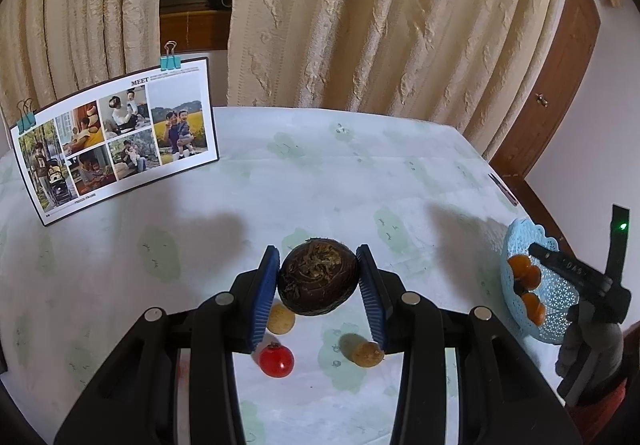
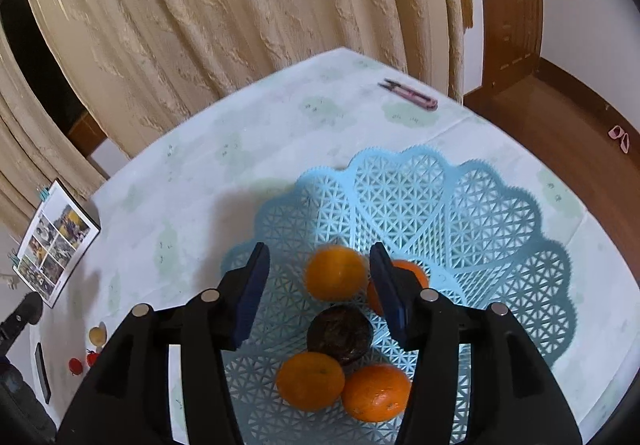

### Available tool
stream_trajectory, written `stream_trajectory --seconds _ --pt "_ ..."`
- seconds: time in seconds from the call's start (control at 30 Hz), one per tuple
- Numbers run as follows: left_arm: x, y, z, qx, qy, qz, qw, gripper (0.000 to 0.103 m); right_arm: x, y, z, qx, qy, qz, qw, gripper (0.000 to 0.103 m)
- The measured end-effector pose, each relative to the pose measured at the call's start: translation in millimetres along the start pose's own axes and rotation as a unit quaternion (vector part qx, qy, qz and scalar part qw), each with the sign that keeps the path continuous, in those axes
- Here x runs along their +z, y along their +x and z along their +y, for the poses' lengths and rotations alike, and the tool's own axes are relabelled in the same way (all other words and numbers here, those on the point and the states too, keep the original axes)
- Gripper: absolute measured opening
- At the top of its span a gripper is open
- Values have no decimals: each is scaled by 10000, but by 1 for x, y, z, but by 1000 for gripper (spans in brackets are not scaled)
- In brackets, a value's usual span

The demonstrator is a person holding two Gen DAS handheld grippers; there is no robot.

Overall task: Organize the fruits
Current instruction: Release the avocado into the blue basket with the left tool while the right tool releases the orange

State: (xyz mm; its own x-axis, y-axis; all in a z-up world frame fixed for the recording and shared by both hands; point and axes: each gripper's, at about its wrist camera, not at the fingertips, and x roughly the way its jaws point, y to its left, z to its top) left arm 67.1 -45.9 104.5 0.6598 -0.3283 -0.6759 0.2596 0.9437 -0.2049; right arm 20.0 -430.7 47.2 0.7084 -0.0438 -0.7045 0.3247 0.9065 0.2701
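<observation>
Left gripper [image 1: 318,277]: a dark brown, rough round fruit [image 1: 318,277] is clamped between its blue ribbed pads [image 1: 266,297], lifted above the table.
Right gripper [image 2: 320,293]: its fingers are spread apart with nothing between them, above the basket [image 2: 500,221].
Seen only in the left view: a red tomato [image 1: 276,361] and two small tan round fruits [image 1: 281,319] [image 1: 366,353] are lying on the tablecloth [image 1: 320,173] under the held fruit.
Seen only in the right view: four oranges [image 2: 336,273] [image 2: 416,269] [image 2: 310,381] [image 2: 376,393] and one dark fruit [image 2: 340,333] are lying in the basket; a pink tool [image 2: 408,93] is placed near the far table edge.
Writing: "MEET" is printed on top of the photo board [image 1: 116,141], held by teal binder clips [image 1: 170,61].
Materials: the basket is light blue plastic lattice with a scalloped rim; the tablecloth is pale with green patches; the curtains [image 1: 380,17] are beige and textured.
</observation>
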Motion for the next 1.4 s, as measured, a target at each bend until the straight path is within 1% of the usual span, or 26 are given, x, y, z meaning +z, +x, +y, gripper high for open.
stream_trajectory --seconds 0.2,0.27,0.3,0.33,0.47,0.5,0.77,1.0,1.27,1.37,1.4 --pt "-4 4 -18 -101 159 75 9998 40 1 -23 -7 28 -4 -253 9997 54" --pt "-6 6 -28 -197 215 120 9995 40 -1 -29 -12 39 6 -299 9995 56" --pt "-6 8 -36 -261 269 152 9992 40 -2 -31 -13 38 9 -320 9995 60" --pt "-7 10 -43 -302 320 176 9989 40 -3 -35 -16 28 3 -350 9994 61" --pt "-10 17 -76 -508 591 297 9965 40 -8 -46 -26 24 13 -437 9990 61" --pt "-10 20 -89 -594 680 344 9953 40 -9 -48 -30 33 35 -452 9990 62" --pt "-16 38 -155 -1040 1161 595 9860 40 -22 -58 -62 54 269 -539 9982 64" --pt "-23 56 -197 -1454 1428 881 9750 40 -31 -66 -83 84 424 -640 9970 64" --pt "-27 80 -238 -1644 1663 1094 9661 40 -38 -72 -99 108 564 -730 9957 65" --pt "-28 86 -245 -1661 1673 1127 9653 40 -39 -72 -101 143 578 -747 9954 65" --pt "-27 86 -246 -1654 1660 1109 9658 42 -39 -72 -101 148 576 -754 9954 65"
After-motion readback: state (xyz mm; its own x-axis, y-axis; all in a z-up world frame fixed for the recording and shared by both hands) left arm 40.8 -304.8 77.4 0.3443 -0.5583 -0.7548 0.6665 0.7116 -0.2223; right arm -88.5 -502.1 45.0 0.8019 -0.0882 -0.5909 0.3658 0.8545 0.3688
